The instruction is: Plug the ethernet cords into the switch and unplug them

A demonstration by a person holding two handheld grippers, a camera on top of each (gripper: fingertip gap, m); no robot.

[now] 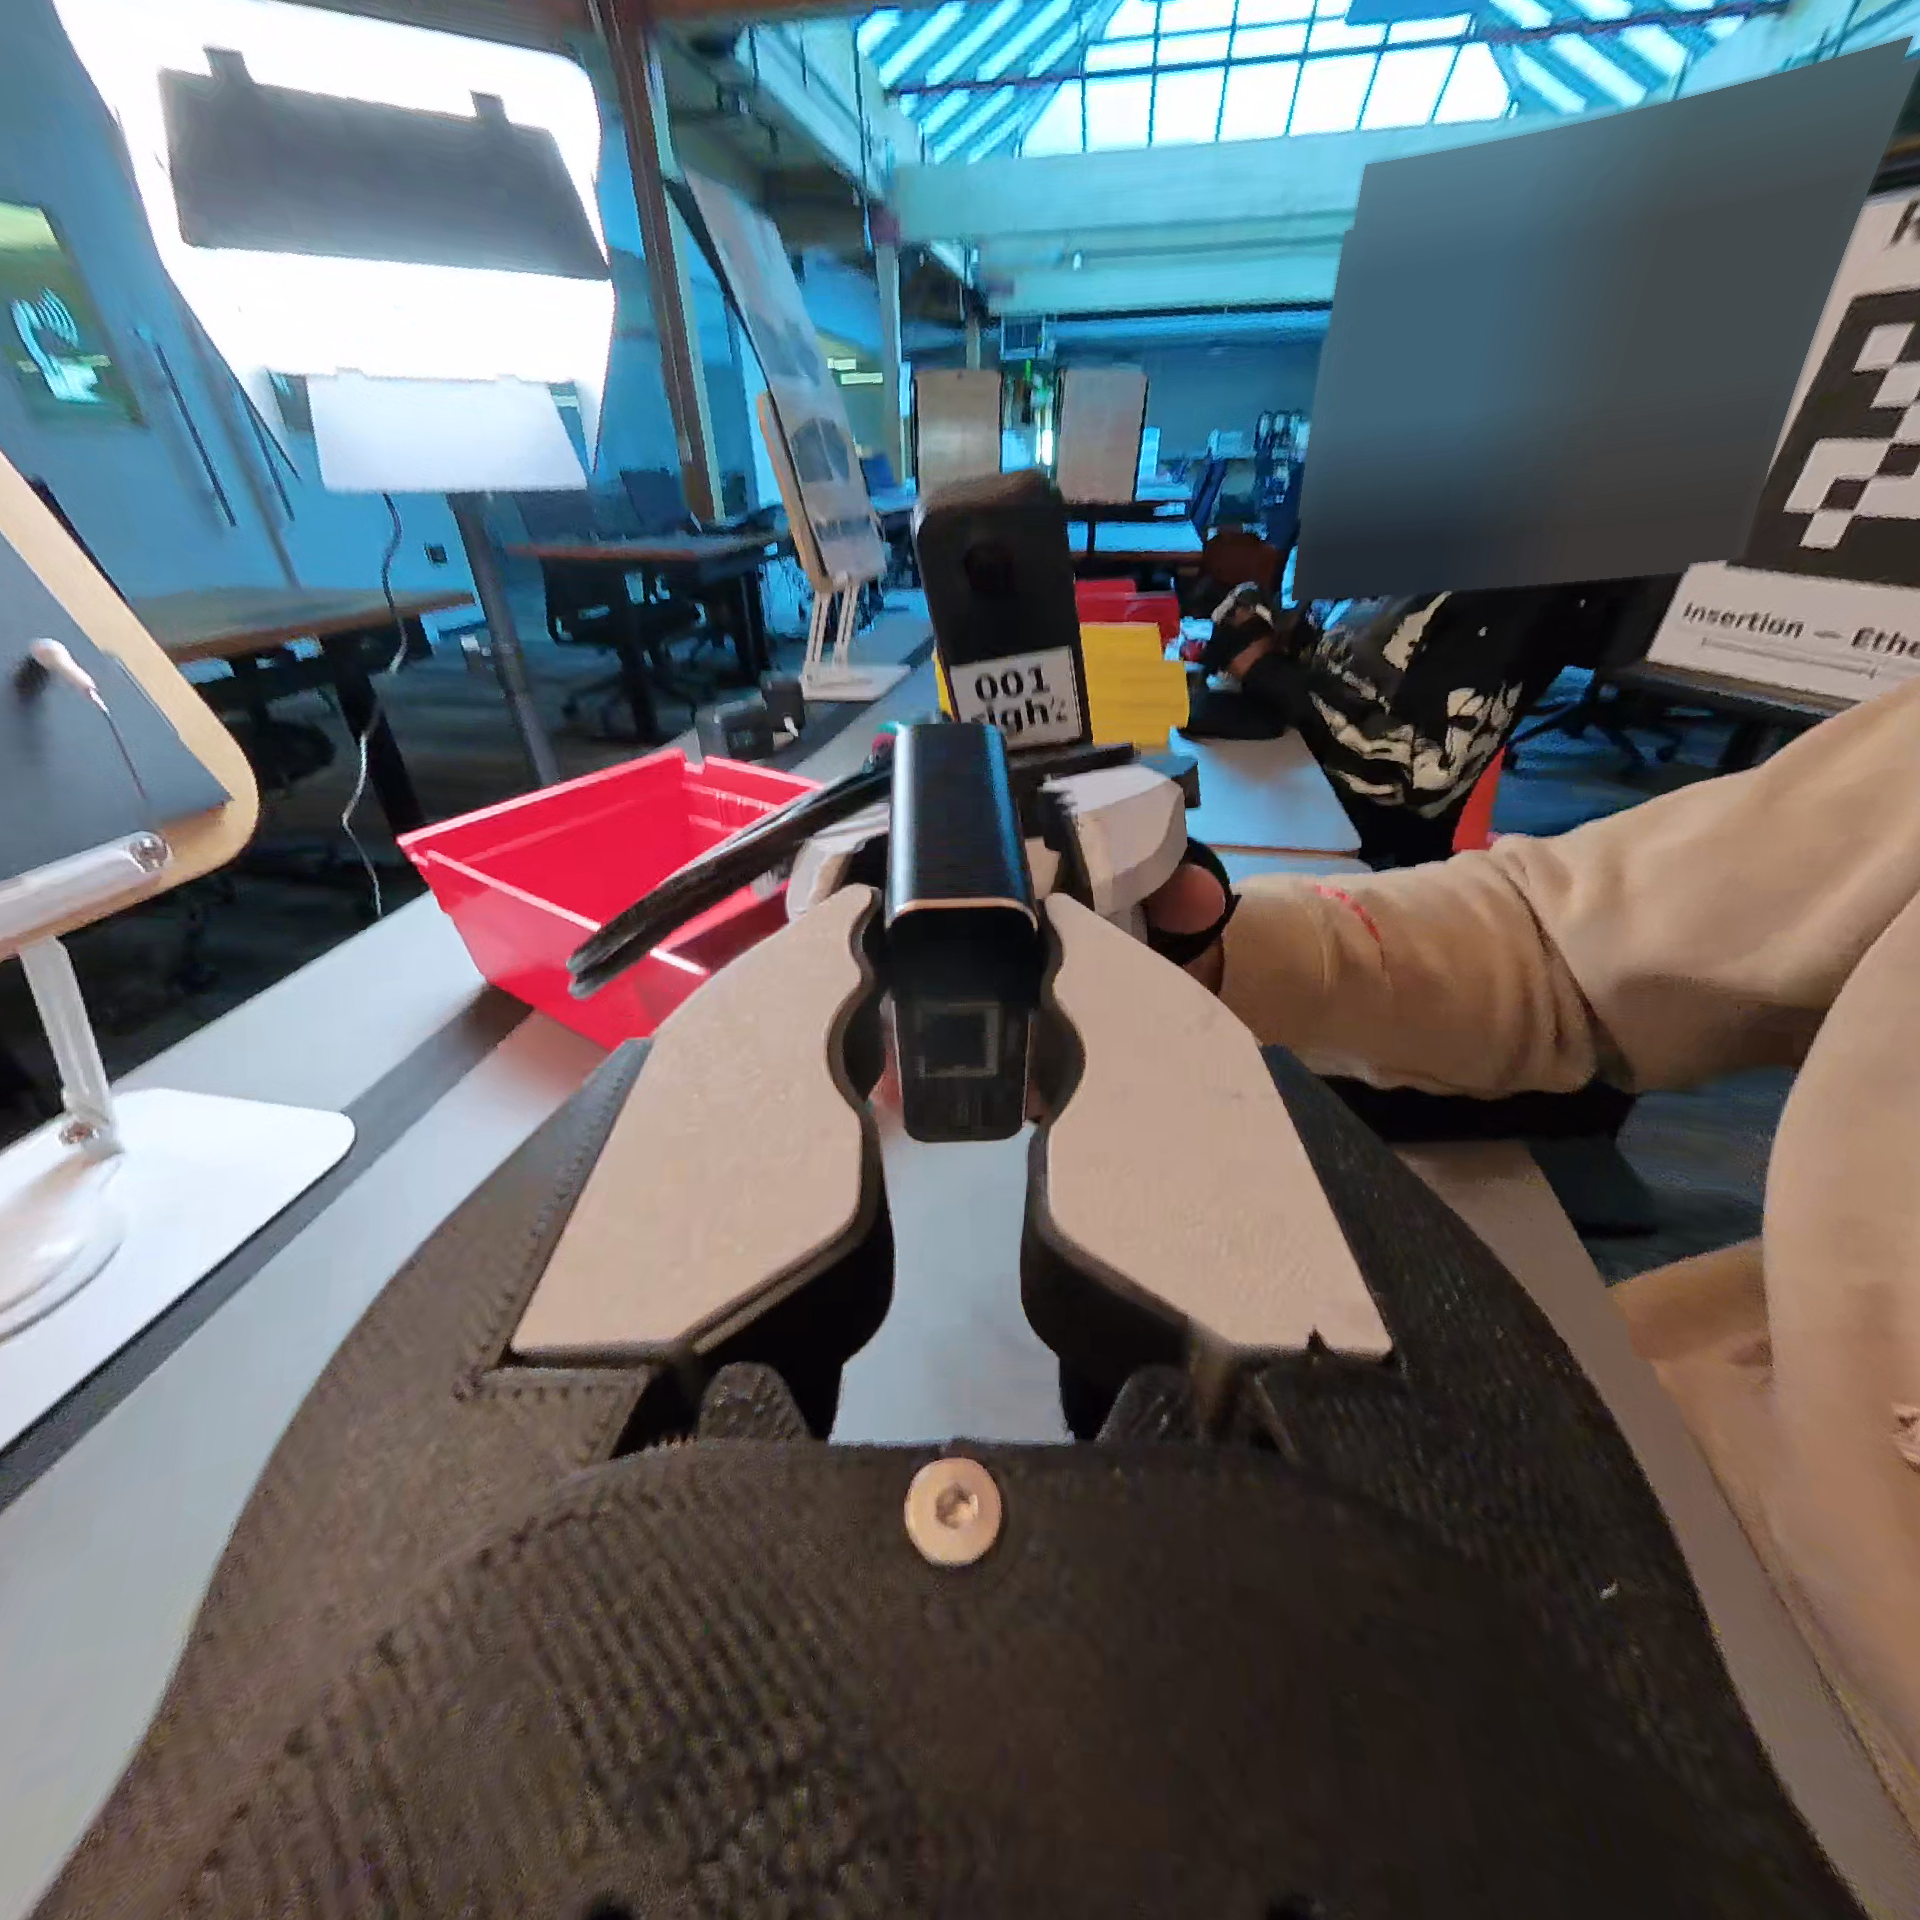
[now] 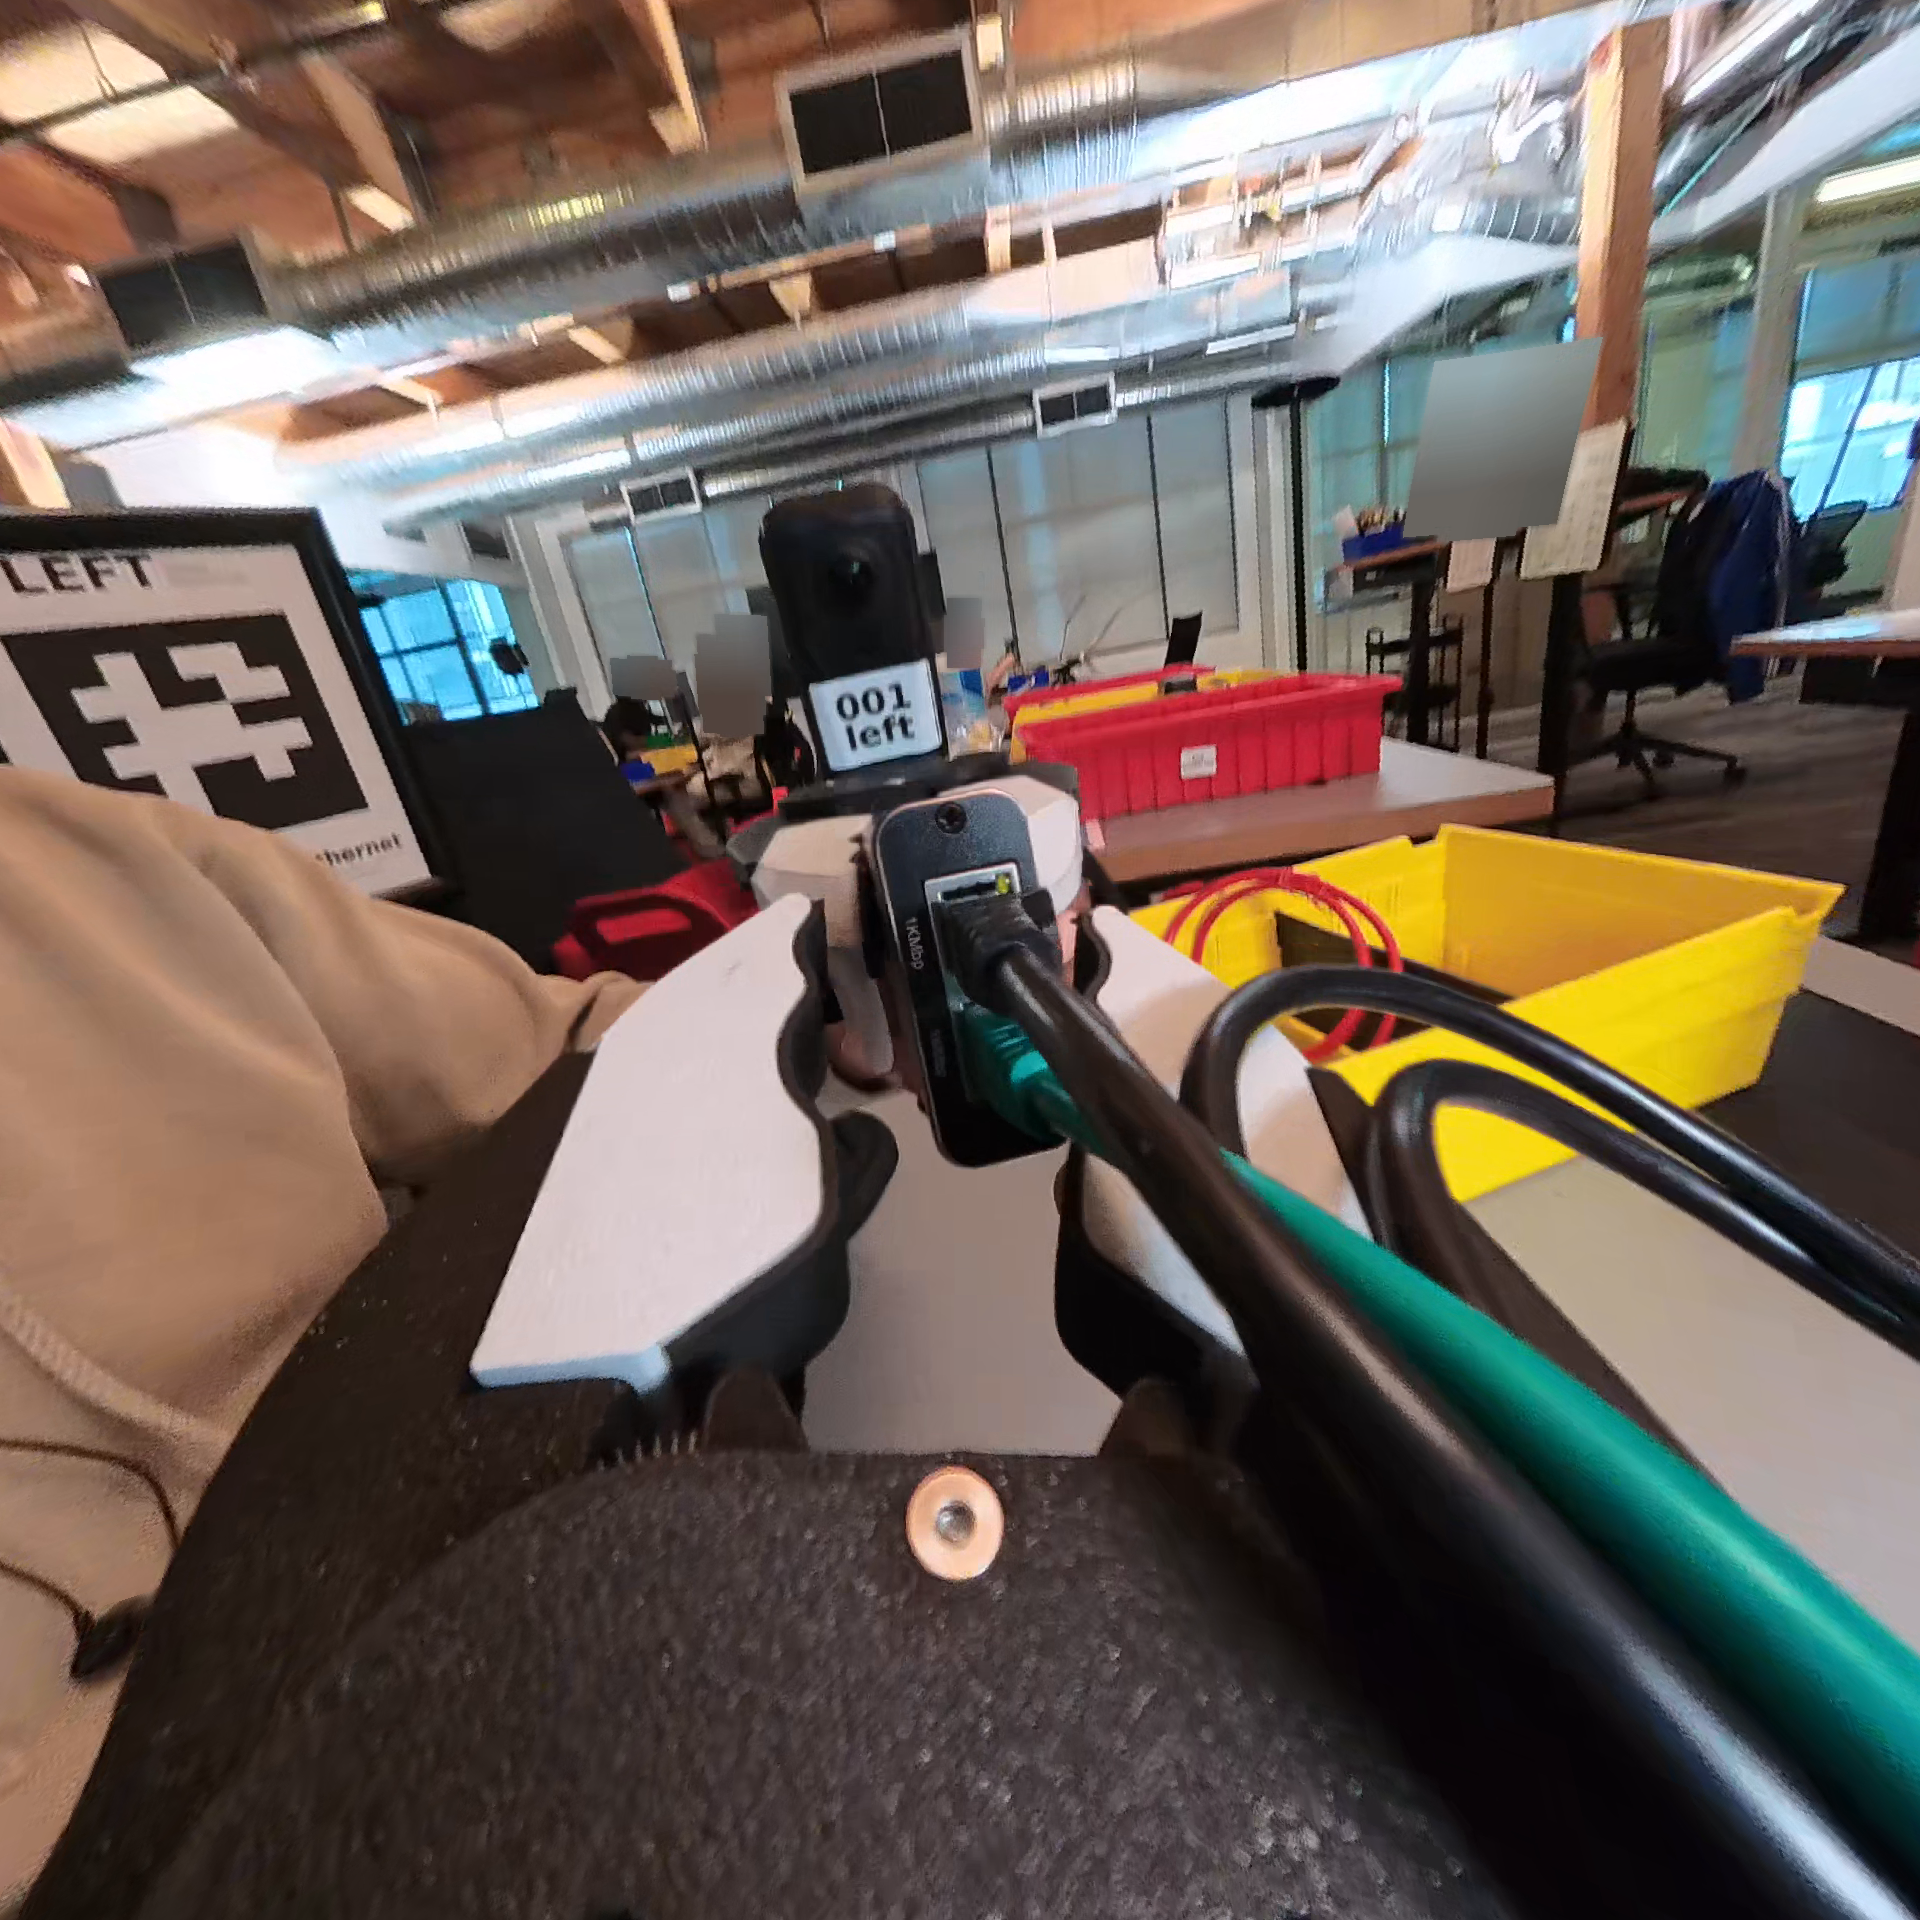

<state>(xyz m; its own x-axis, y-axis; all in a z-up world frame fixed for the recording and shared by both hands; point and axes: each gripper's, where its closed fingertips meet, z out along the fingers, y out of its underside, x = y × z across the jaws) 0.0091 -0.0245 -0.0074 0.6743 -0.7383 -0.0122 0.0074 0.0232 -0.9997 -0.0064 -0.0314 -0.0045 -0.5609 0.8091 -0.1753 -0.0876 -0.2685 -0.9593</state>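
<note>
My left gripper [image 1: 958, 914] is shut on a small black switch [image 1: 961, 997] and holds it upright above the table, an empty port facing me. In the right wrist view the switch [image 2: 909, 966] shows its other end. A black ethernet cord [image 2: 1143, 1122] is plugged into the upper port and a green cord [image 2: 1558, 1403] into the lower one. My right gripper [image 2: 956, 925] is open, its fingers either side of the switch's end and the plugs. The cords run back over its right finger [image 2: 1153, 997]. The right gripper also shows behind the switch in the left wrist view [image 1: 1112, 821].
A red bin [image 1: 582, 862] sits on the grey table [image 1: 312, 1039] to the left. A yellow bin [image 2: 1558, 935] holding a red cord [image 2: 1299, 904] is on the right. A white stand [image 1: 156, 1164], a marker sign [image 2: 177, 707] and a beige sleeve [image 1: 1558, 935] flank the grippers. The grippers are tip to tip, or close to it.
</note>
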